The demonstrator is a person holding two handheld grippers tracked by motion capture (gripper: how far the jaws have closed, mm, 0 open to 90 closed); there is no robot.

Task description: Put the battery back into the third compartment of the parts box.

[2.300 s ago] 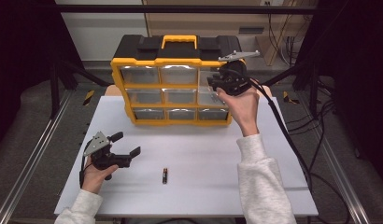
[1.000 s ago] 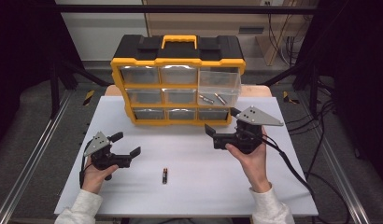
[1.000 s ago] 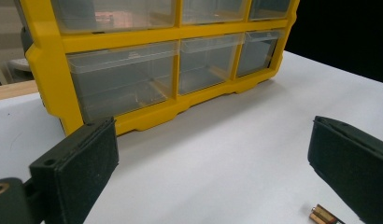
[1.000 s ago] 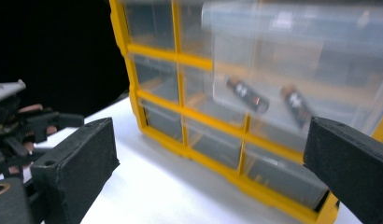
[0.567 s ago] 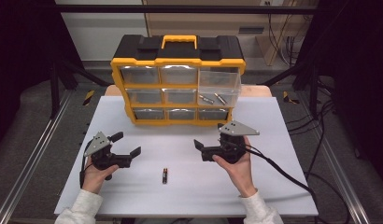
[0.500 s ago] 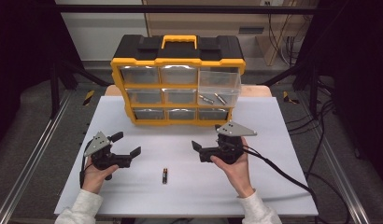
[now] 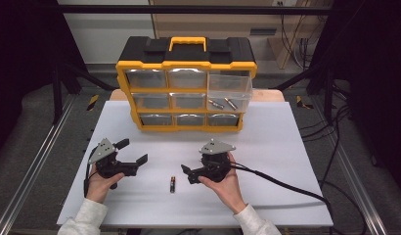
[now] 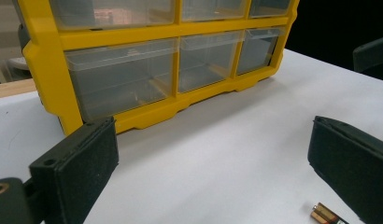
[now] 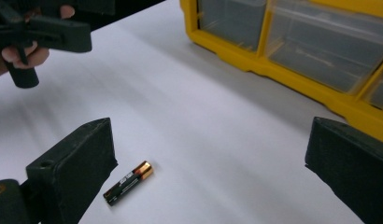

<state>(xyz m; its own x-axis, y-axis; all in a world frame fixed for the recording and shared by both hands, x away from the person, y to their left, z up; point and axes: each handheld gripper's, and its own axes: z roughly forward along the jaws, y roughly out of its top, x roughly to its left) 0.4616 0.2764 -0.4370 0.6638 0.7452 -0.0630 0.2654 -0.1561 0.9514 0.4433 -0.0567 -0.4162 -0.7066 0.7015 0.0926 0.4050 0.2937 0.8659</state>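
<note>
yellow-and-black drawer organizer (image 7: 186, 83) stands at 12 o'clock on the white table (image 7: 286, 147), front facing the person. nine clear drawers in three rows; the top-right drawer (image 7: 229, 89) is pulled out and holds two small metal pieces (image 7: 223, 103).

one battery (image 7: 172, 184), black body with a copper-coloured end, lies flat on the table at about 6 o'clock, between the two grippers and touching neither. in the right gripper view it lies just inside the left jaw, on the table surface; in the left gripper view its copper end shows at the bottom edge near the right jaw.

left gripper (image 7: 132, 156) sits at 8 o'clock in the left hand (image 7: 100, 180), jaws spread wide, nothing between them, pointing toward 3 o'clock.

right gripper (image 7: 188, 175) sits just right of the battery, held by the right hand (image 7: 227, 181), jaws wide apart and empty, pointing toward 9 o'clock. black cable (image 7: 286, 182) trails from it toward 4 o'clock.
</note>
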